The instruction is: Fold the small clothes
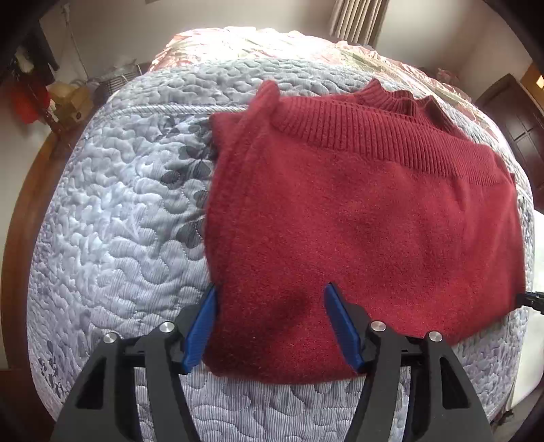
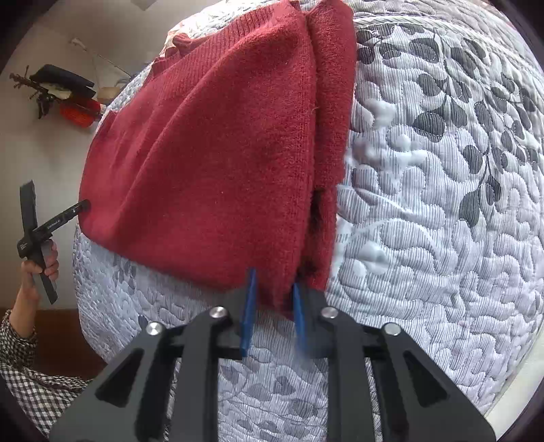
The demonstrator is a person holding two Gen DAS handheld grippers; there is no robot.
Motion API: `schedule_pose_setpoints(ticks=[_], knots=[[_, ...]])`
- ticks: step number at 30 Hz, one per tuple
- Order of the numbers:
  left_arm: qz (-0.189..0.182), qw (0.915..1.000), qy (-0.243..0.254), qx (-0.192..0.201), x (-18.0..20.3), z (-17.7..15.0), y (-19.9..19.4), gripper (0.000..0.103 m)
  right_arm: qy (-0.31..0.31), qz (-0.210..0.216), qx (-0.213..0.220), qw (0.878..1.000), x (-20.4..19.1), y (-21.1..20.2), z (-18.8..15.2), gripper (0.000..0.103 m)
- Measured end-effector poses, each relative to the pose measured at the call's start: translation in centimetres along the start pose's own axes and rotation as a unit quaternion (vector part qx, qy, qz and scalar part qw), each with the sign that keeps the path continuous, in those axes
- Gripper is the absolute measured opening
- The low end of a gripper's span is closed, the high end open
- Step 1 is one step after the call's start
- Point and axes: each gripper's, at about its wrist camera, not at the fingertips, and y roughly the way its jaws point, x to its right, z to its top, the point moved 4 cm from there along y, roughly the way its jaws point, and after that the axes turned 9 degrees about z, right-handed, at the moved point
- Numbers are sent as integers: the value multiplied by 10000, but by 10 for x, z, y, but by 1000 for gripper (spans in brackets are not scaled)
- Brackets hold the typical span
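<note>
Dark red knit sweater (image 1: 367, 217) lay folded on quilted bed cover, fuzzy body layered over ribbed band, wavy collar at 1 o'clock in left wrist view. Doubled side edges stacked along 9 o'clock side. In right wrist view near corner hung bunched at 6 o'clock.

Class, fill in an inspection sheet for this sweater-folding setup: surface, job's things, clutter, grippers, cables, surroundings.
Surface: quilted grey leaf-print bedspread, wrinkle-free where visible.
Job's things: one red sweater, partly folded, collar at the far end.
Clutter: nothing seen on the bed.
Grippers: left gripper jaws wide apart, straddling the sweater's near corner; right gripper jaws narrow, around a sweater corner, grip uncertain.
Cables: nothing seen.
Surroundings: curtain, dark door, red item by the wall.
</note>
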Motion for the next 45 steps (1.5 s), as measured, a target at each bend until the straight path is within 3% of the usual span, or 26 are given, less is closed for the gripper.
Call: schedule_pose_setpoints(ticks=[6,10,15,18,19,21,26,34,38,39,41,42,45], knots=[[115,9998,152,-100,8,-2,11,65,-208,451,177,9986,-9,-32,-10,5],[135,9995,159,-218,8,-8,26,67,112,265,-138,9995,19,-14,-23,5],[149,9995,141,-241,5,-8,28,70,322,241,-148,9991,32,5,-24,6],[148,9997,88,-154,1,0,15,69,115,142,-155,9997,20,-3,-19,16],[122,9999,35,-67,0,3,7,69,8,56,-127,9999,16,-6,-14,24],[30,9999,-113,80,-3,13,-6,69,-209,-153,4,9997,4,-17,0,26],[-308,9983,-254,435,20,47,-25,70,-451,-228,507,9974,-8,-41,51,35],[-492,9977,9,465,82,90,1,70,-371,-460,554,9967,7,-23,133,38],[-306,9985,-47,445,95,96,15,70,-200,-416,459,9979,22,-10,151,39],[-238,9988,-64,428,94,98,19,70,-181,-346,442,9983,21,-6,152,38],[-92,9993,-118,353,93,101,29,70,-197,-224,441,9986,21,-1,154,17],[-66,9993,-165,316,93,103,34,70,-195,-199,455,9986,19,0,156,11],[-31,9991,-307,302,92,105,41,70,-143,-132,652,9977,12,-4,162,6]])
